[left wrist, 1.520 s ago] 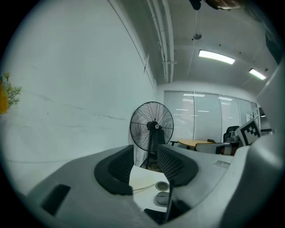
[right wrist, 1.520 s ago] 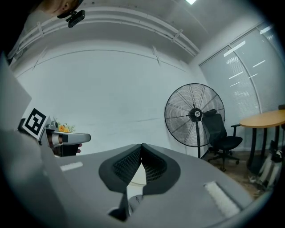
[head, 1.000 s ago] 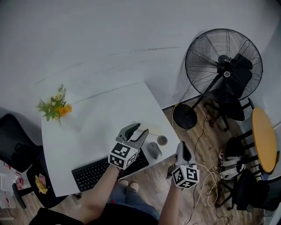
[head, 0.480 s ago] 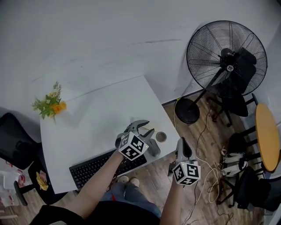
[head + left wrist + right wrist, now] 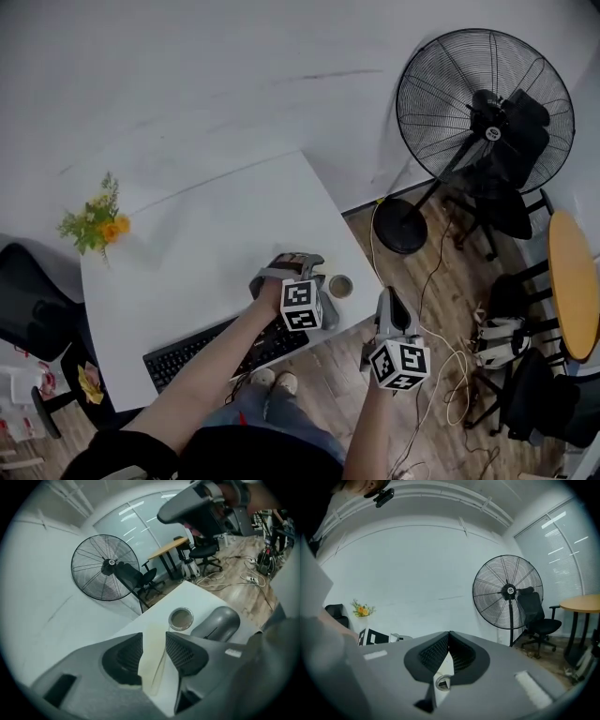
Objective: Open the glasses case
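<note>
Two hand-held grippers appear, each carrying a cube with square markers; the left gripper (image 5: 153,638) is over the near right part of the white table (image 5: 187,253), and the right gripper (image 5: 449,635) is held off the table's edge, above the wooden floor (image 5: 441,281). Left gripper: jaws apart with a narrow gap; the glasses case (image 5: 153,667), a pale cream oblong, lies flat on the table and shows in that gap, running lengthwise away from the camera; whether the jaws touch its sides cannot be told. Right gripper: jaws brought together at their tips, with nothing between them; they point roughly level towards the white wall. Just beyond the far end of the case stands a small round tin (image 5: 181,618); to its right, near the table's edge, lies a grey mouse (image 5: 216,623); the tin and the mouse lie close together. A black keyboard (image 5: 202,356) lies along the near edge of the table, to the left of the left forearm; a bunch of orange and yellow flowers (image 5: 92,223) stands at the far left corner, well apart from the case. On the floor to the right of the table stands a large black pedestal fan (image 5: 483,98); further right is a round wooden table (image 5: 574,295).
</note>
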Demonstrator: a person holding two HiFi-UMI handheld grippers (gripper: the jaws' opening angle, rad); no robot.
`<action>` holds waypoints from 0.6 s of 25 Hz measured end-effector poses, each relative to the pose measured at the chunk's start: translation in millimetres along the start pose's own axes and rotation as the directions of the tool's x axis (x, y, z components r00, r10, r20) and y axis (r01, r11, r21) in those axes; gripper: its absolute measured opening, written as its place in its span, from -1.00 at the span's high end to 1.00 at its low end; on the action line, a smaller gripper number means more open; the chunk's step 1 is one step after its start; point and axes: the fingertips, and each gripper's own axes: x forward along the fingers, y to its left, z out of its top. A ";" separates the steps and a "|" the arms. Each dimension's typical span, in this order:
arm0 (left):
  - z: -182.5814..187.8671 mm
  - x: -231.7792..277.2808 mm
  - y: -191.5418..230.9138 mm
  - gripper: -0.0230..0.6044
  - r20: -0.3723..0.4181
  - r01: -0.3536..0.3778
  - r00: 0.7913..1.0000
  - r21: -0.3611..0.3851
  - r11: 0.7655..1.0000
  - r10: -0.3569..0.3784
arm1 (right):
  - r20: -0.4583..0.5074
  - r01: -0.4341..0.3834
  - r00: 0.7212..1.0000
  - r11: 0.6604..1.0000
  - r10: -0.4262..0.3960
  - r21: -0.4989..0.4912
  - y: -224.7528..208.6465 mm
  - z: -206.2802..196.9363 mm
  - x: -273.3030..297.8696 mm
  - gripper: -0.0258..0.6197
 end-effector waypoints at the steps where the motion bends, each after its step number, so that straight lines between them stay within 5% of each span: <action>1: 0.5 4.7 -1.4 0.42 -0.013 0.002 1.000 0.028 1.000 -0.002 | -0.003 -0.001 1.000 1.000 0.001 -0.001 -1.0 -0.3 0.9 0.88; 15: -10.4 43.2 -17.2 0.50 -0.125 0.060 0.992 0.234 0.970 -0.031 | -0.029 0.018 0.999 1.000 -0.018 0.016 -13.9 -10.1 7.0 0.88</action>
